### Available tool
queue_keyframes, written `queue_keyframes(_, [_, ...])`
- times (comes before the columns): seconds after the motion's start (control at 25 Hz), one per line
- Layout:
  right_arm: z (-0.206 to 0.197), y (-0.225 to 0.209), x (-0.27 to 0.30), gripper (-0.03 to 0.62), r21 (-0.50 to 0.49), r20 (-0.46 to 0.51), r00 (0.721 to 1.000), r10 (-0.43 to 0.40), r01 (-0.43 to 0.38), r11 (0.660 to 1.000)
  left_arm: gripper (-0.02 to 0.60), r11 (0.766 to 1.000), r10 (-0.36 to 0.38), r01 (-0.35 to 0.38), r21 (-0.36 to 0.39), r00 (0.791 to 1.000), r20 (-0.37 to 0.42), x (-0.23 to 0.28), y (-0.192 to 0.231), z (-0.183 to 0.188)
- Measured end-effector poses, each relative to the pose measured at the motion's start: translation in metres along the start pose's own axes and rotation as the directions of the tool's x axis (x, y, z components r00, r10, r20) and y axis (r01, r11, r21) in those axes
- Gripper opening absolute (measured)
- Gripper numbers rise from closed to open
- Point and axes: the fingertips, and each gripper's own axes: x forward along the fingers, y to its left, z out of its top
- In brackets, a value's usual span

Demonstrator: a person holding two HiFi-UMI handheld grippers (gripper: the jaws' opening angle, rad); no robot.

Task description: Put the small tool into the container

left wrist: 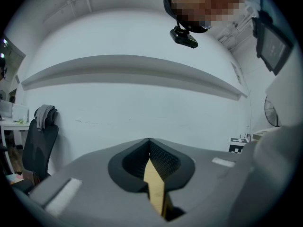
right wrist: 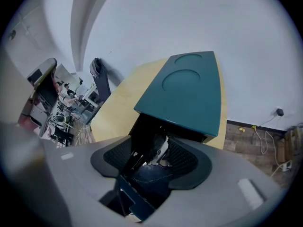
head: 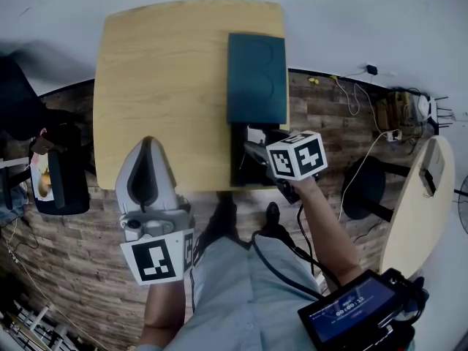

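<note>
teal container (head: pixel 256 79) drawer (head: pixel 240 159) open, small tool (right wrist: pixel 160 151) inside

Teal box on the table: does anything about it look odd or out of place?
Only that its dark drawer stands pulled out toward the person, with the open right gripper over it. The teal box itself sits square, hard by the table's right edge.
</note>
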Motion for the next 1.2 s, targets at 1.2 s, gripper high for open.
queue_keyframes(1.2, [0.075,0.101,-0.226,0.143,-0.171,0.687,0.724,0.065,0.074,0.982,0.011,0.981,-0.185,0.169,0.096,0.964,0.191,-0.022,-0.114,0.099])
